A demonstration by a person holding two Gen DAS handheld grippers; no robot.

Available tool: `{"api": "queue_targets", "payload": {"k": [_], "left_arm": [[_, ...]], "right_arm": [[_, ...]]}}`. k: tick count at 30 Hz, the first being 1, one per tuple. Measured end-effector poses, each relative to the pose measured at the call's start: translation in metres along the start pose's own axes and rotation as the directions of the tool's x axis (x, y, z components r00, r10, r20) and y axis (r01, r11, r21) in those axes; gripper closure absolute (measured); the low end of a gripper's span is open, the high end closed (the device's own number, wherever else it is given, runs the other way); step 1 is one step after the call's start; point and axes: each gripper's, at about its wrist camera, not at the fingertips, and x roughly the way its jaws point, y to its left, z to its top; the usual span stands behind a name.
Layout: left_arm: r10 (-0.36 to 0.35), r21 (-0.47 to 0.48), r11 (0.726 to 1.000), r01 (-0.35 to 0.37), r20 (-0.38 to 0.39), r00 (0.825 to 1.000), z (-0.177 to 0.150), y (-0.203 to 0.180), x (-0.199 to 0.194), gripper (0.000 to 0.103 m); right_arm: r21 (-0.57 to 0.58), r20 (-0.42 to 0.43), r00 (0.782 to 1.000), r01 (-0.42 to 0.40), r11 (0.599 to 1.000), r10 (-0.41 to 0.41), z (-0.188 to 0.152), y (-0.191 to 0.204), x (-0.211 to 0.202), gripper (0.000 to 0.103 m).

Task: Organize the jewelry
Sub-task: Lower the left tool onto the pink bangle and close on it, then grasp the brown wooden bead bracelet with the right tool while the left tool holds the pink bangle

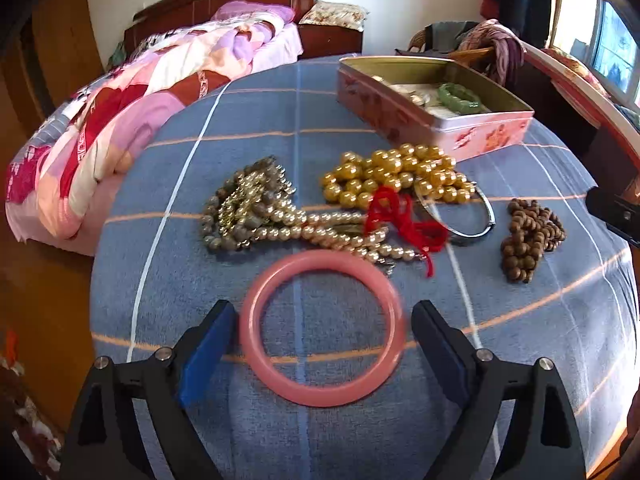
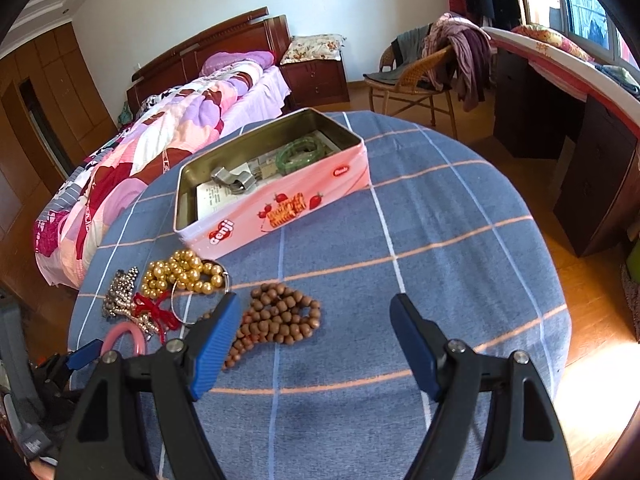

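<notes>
Left gripper spreads wide around the pink bangle on the desk; right gripper gapes beside the brown beads.

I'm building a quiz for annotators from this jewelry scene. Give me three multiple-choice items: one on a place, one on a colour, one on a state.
1. Where does the green bracelet lie?
A. inside the tin
B. on the cloth beside the brown beads
C. between the left fingers

2. What colour is the bangle between the left gripper's fingers?
A. green
B. pink
C. silver

3. How is the right gripper?
A. shut on the brown beads
B. shut on nothing
C. open, holding nothing

Answers:
1 A: the green bracelet sits within the walls of the tin.
2 B: the bangle framed by the left gripper is pink.
3 C: the right gripper has its fingers spread wide, with only cloth between them; the brown beads lie beside its left finger.
</notes>
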Motion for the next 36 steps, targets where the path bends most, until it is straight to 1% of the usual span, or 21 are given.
{"api": "queue_targets", "payload": {"k": [2, 4, 7, 11, 14, 15, 20, 24, 27, 30, 33, 34, 36], "left_arm": [[-0.013, -0.002, 1.0, 0.013, 0.007, 1.0, -0.002, 0.002, -0.001, 0.013], [-0.011, -0.01, 1.0, 0.012, 0.023, 1.0, -0.003, 0.005, -0.004, 0.022], [-0.046, -0.024, 0.999, 0.047, 0.038, 0.998, -0.005, 0.01, -0.007, 0.022], [-0.071, -0.042, 0.996, 0.073, 0.058, 0.996, -0.007, 0.012, -0.011, 0.022], [-0.126, -0.054, 0.99, 0.132, 0.103, 0.987, -0.01, 0.012, -0.025, 0.022], [-0.133, -0.053, 0.989, 0.14, 0.125, 0.983, -0.01, 0.013, -0.031, 0.022], [-0.132, -0.032, 0.989, 0.141, 0.201, 0.971, -0.001, 0.01, -0.053, 0.022], [-0.134, -0.042, 0.988, 0.147, 0.222, 0.966, 0.004, 0.011, -0.062, 0.022], [-0.11, -0.044, 0.991, 0.123, 0.22, 0.969, 0.003, 0.013, -0.062, 0.022], [-0.103, -0.052, 0.992, 0.116, 0.211, 0.972, 0.002, 0.017, -0.06, 0.022], [-0.1, -0.055, 0.992, 0.115, 0.213, 0.972, 0.001, 0.019, -0.061, 0.022], [-0.101, -0.059, 0.991, 0.116, 0.215, 0.971, 0.002, 0.021, -0.061, 0.022], [-0.104, -0.064, 0.991, 0.12, 0.214, 0.971, 0.002, 0.021, -0.06, 0.022]], "right_arm": [[-0.006, 0.0, 1.0, 0.001, 1.0, -0.001, -0.001, 0.001, 0.0, 0.024], [-0.006, 0.0, 1.0, 0.003, 1.0, -0.003, -0.002, 0.0, 0.0, 0.023], [0.006, -0.002, 1.0, 0.005, 1.0, -0.005, -0.002, -0.003, 0.0, 0.024], [0.02, -0.003, 1.0, 0.011, 1.0, -0.011, -0.003, -0.007, 0.0, 0.024], [0.031, -0.007, 1.0, 0.025, 0.999, -0.025, -0.003, -0.013, -0.001, 0.024], [0.035, -0.011, 1.0, 0.027, 0.999, -0.026, -0.003, -0.015, -0.001, 0.023], [0.037, -0.04, 0.999, -0.008, 0.999, 0.01, -0.006, -0.011, 0.004, 0.023], [0.017, -0.072, 0.997, -0.039, 0.999, 0.04, -0.002, 0.008, 0.017, 0.023], [0.026, -0.128, 0.987, -0.092, 0.995, 0.094, -0.001, 0.022, 0.034, 0.022], [-0.025, -0.167, 0.984, -0.064, 0.998, 0.059, -0.005, 0.037, 0.048, 0.02], [-0.087, -0.168, 0.985, -0.045, 0.995, 0.03, -0.009, 0.044, 0.048, 0.02], [-0.106, -0.162, 0.986, -0.042, 0.994, 0.025, -0.009, 0.043, 0.047, 0.023], [-0.116, -0.161, 0.987, -0.05, 0.992, 0.031, -0.01, 0.039, 0.045, 0.033]]}}
